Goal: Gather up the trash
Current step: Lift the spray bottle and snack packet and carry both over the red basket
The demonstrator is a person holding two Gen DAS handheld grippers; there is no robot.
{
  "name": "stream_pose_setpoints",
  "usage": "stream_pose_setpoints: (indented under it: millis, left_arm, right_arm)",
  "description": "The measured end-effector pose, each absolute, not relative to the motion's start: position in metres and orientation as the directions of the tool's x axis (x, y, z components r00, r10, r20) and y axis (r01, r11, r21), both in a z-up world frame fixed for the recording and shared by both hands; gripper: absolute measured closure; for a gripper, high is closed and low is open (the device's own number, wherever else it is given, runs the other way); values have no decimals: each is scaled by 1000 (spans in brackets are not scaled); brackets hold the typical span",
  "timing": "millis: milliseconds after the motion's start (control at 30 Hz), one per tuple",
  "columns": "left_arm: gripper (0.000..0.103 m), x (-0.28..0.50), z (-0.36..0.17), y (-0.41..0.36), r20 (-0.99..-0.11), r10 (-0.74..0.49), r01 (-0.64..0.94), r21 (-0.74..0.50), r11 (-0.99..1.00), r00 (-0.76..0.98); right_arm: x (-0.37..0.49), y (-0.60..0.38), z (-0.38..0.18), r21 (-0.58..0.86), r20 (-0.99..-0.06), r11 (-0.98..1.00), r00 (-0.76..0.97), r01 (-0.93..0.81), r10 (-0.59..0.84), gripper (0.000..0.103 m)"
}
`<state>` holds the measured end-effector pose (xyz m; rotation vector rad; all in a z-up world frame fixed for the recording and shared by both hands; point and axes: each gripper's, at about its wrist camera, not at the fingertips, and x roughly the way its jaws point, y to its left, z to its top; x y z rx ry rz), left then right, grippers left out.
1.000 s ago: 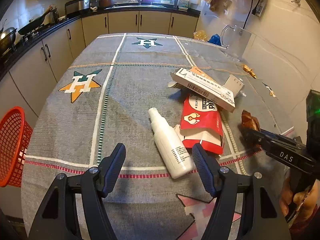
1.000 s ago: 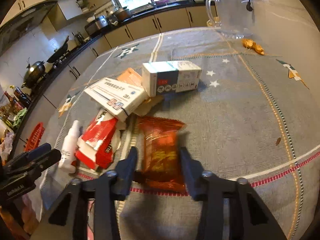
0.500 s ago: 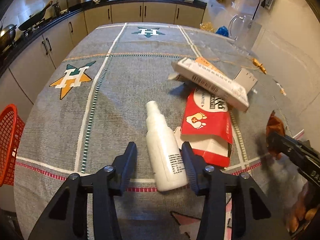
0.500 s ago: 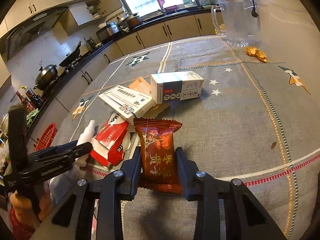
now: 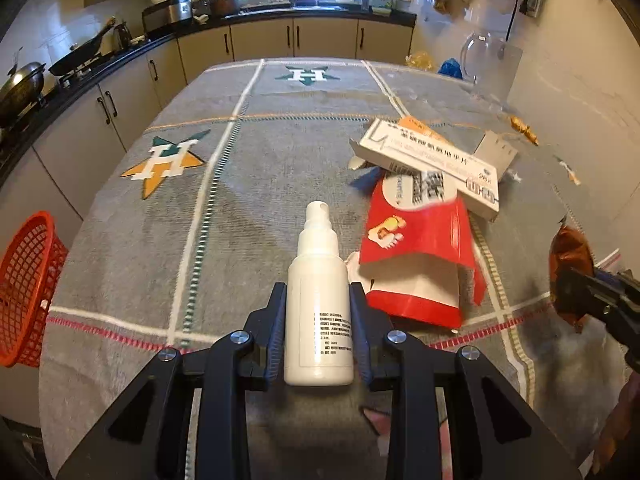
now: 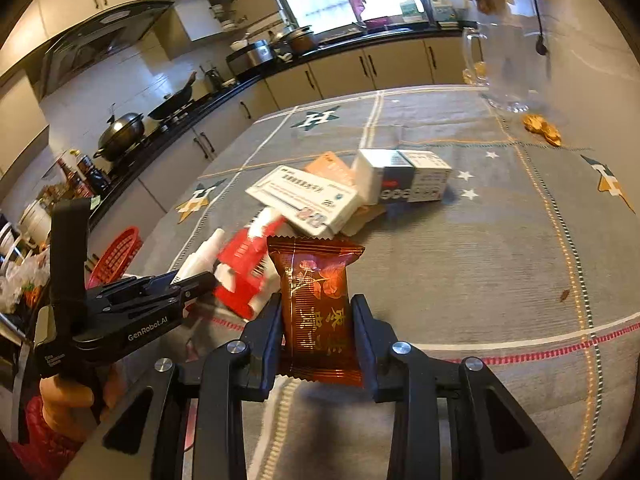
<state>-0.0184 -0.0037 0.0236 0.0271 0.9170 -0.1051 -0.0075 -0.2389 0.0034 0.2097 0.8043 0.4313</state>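
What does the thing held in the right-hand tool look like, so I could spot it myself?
Start at the grey tablecloth with star patterns, then find the pile of cartons near its middle. Just in front of it, the right tool grips a snack wrapper: a glossy reddish-brown foil packet with gold print and zigzag ends, unlike the matte cardboard boxes behind.

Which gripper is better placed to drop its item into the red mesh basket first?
Left, probably: the left gripper, shut on the white plastic spray bottle, is on the red mesh basket side; the right gripper is farther away.
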Motion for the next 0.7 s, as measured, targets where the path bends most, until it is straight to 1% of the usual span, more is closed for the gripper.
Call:
stream_pose_setpoints:
  millis: [333, 700]
  left_arm:
    - [74, -47, 45, 2, -727, -85, 122, -2, 993, 682]
    - [74, -61, 41, 23, -718, -71, 123, 20, 992, 693]
  right_arm:
    - [-24, -208, 13, 300, -630, 887, 625, -351, 460, 67]
    - [-33, -170, 12, 280, -640, 891, 622, -358, 451, 67]
